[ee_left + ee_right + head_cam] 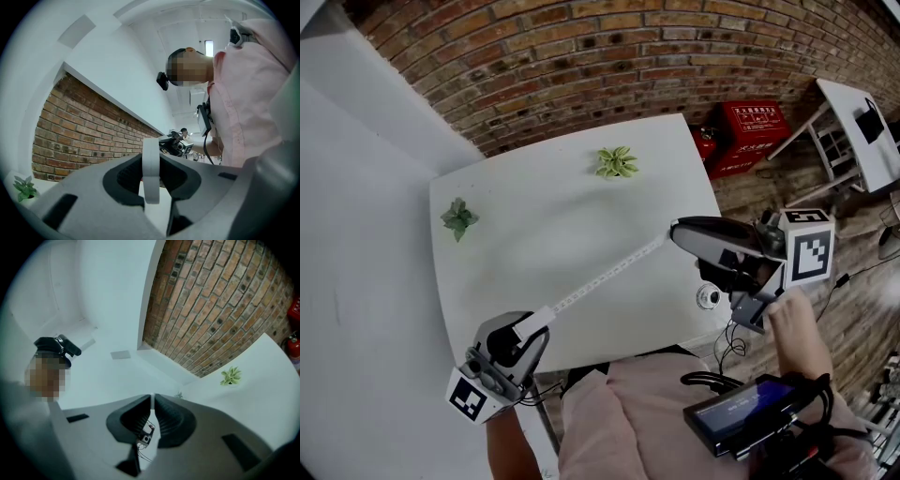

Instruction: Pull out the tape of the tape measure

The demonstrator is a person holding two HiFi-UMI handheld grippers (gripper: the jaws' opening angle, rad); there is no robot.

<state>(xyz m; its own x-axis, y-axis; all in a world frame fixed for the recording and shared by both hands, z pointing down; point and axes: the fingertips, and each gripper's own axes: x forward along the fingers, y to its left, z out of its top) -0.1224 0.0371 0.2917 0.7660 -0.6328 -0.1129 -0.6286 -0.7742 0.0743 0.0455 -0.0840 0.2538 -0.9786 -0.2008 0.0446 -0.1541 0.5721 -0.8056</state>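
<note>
A white tape measure case [532, 324] sits between the jaws of my left gripper [525, 339] at the table's near left corner, and the jaws are shut on it. In the left gripper view the case [151, 165] stands edge-on between the grey pads. Its pale tape [609, 274] runs in a straight line over the white table [544, 220] up to my right gripper [675, 231], which is shut on the tape's end. In the right gripper view the jaws of the right gripper [153, 405] stand almost together, with the thin tape [152, 398] pinched between them.
Two small green plants [617, 161] [458, 217] stand on the table's far side. Red crates [752, 131] sit on the floor by the brick wall [581, 66], with a white rack [853, 127] at the far right. A black device [741, 412] hangs at the person's waist.
</note>
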